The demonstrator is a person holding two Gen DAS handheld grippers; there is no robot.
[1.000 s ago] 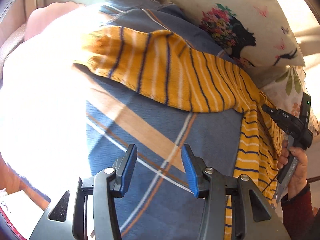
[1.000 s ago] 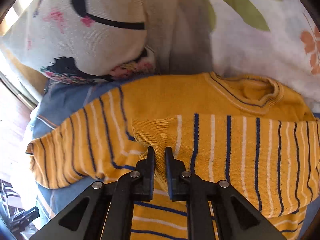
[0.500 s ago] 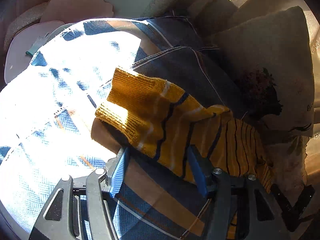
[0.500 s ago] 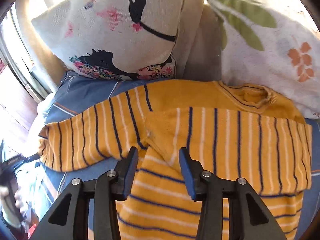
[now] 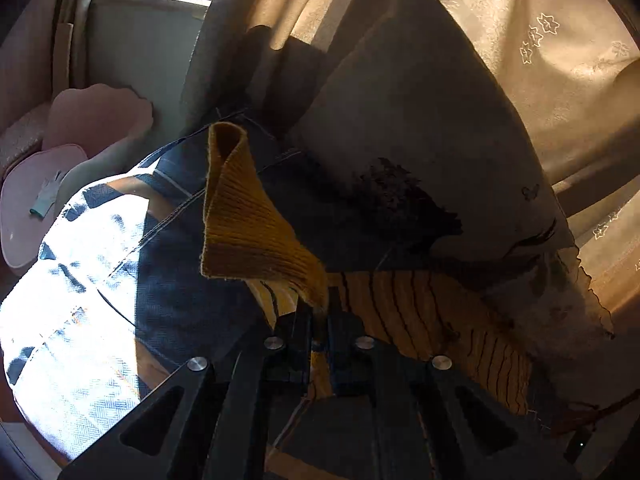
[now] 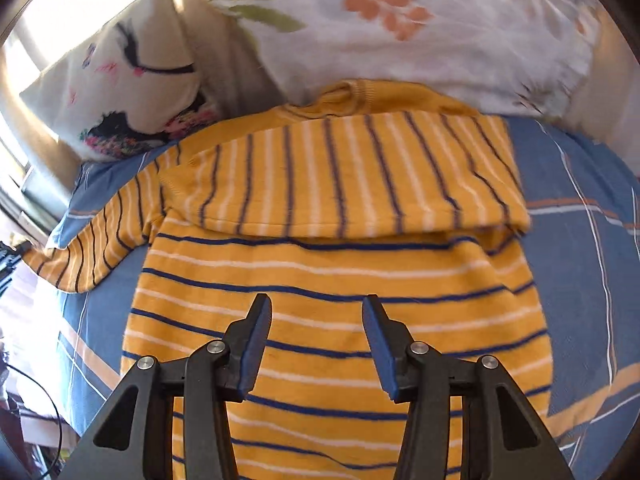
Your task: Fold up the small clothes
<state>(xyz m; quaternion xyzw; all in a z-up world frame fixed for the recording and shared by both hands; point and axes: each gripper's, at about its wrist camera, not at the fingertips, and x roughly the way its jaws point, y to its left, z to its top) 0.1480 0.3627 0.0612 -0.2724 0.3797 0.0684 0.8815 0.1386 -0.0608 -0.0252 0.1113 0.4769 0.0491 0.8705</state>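
Observation:
A yellow sweater [image 6: 340, 264] with navy and white stripes lies on a blue plaid bed sheet [image 6: 580, 200]. Its right sleeve is folded across the chest; its left sleeve [image 6: 88, 248] stretches out to the left. My left gripper [image 5: 319, 316] is shut on the cuff [image 5: 248, 224] of that left sleeve, which stands up above the fingers. The striped sleeve [image 5: 420, 312] trails off to the right behind it. My right gripper [image 6: 316, 336] hovers open above the sweater's lower body, nothing between its fingers.
Two pillows lean at the head of the bed: one with a dark figure print [image 6: 124, 80], one with orange and green leaves [image 6: 400, 32]. A pink chair [image 5: 72, 152] with a pale glove on it stands beyond the bed's sunlit edge [image 5: 60, 300]. A curtain [image 5: 560, 80] hangs behind.
My left gripper closed on the sleeve cuff and lifted it. My right gripper let go of the folded right sleeve, opened and drew back over the sweater's body.

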